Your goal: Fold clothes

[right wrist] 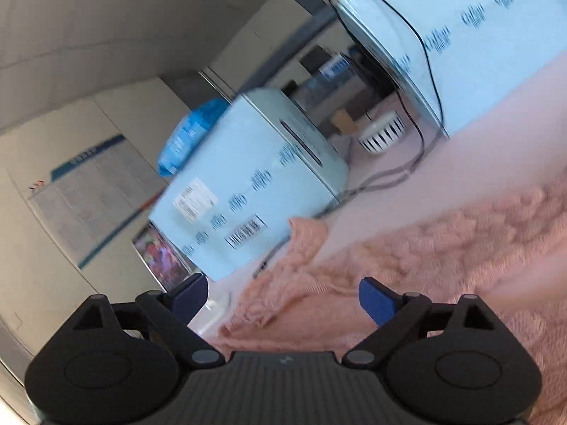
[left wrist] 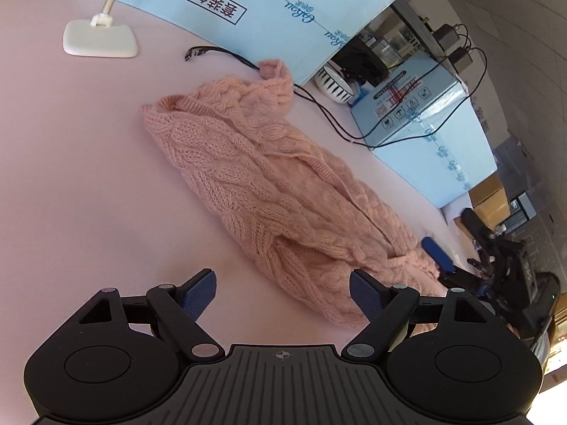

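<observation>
Nearest us, our left gripper (left wrist: 282, 295) is hanging with jaws released, gripping nothing, over the pink table (left wrist: 71, 177). Just beyond, the pink knitted sweater (left wrist: 269, 184) is lying bunched lengthwise, running from far left to near right beside the blue boxes (left wrist: 425, 131). Our right gripper (right wrist: 283, 299) is hovering at its near-right end, jaws spread and empty.

You're looking at a salmon-pink cable-knit sweater (left wrist: 269, 191) — thick, fuzzy wool-like yarn with a rough, ropy texture — lying on a smooth matt pale-pink tablecloth (left wrist: 71, 177). Behind it your light-blue printed cardboard boxes (left wrist: 425, 134) show a faint sheen, and the white phone stand (left wrist: 101, 40) looks like smooth plastic. Your left gripper (left wrist: 282, 295) is matt black plastic with ribbed blue pads (left wrist: 198, 295) — metal pins glint at its joints.
</observation>
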Tool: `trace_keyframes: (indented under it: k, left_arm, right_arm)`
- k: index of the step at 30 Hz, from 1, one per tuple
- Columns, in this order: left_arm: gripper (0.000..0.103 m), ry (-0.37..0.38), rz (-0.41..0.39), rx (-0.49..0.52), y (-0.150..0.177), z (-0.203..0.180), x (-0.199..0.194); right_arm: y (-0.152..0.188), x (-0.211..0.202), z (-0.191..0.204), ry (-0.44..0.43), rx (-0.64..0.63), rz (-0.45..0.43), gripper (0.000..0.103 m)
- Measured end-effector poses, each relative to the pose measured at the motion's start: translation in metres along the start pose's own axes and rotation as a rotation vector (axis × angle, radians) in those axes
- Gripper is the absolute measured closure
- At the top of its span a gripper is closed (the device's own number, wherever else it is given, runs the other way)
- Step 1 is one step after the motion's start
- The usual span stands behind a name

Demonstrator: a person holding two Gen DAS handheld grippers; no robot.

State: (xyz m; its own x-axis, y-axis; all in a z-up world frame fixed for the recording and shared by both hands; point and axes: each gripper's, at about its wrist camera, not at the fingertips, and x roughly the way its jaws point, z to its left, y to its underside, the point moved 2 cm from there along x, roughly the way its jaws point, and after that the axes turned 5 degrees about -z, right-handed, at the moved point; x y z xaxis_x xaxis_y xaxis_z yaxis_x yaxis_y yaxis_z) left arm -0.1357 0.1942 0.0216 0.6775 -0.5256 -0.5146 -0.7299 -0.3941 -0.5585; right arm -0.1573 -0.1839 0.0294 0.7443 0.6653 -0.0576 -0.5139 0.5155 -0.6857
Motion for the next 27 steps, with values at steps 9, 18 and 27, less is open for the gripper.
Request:
trace_keyframes:
  k: [9,18,27]
  left_arm:
    - [0.018,0.07,-0.127,-0.166,-0.057,0.006,0.043]
    - [0.019,0.059,-0.072,-0.274,-0.053,0.043,0.065]
    - [0.018,-0.083,-0.157,-0.103,-0.057,0.017,0.039]
  right_arm:
    - [0.029,0.042,-0.036,0.106,0.167,0.191,0.011]
    - [0.023,0.049,-0.045,0.134,0.14,0.275,0.01]
    - [0.037,0.051,-0.033,0.096,0.065,0.201,0.005]
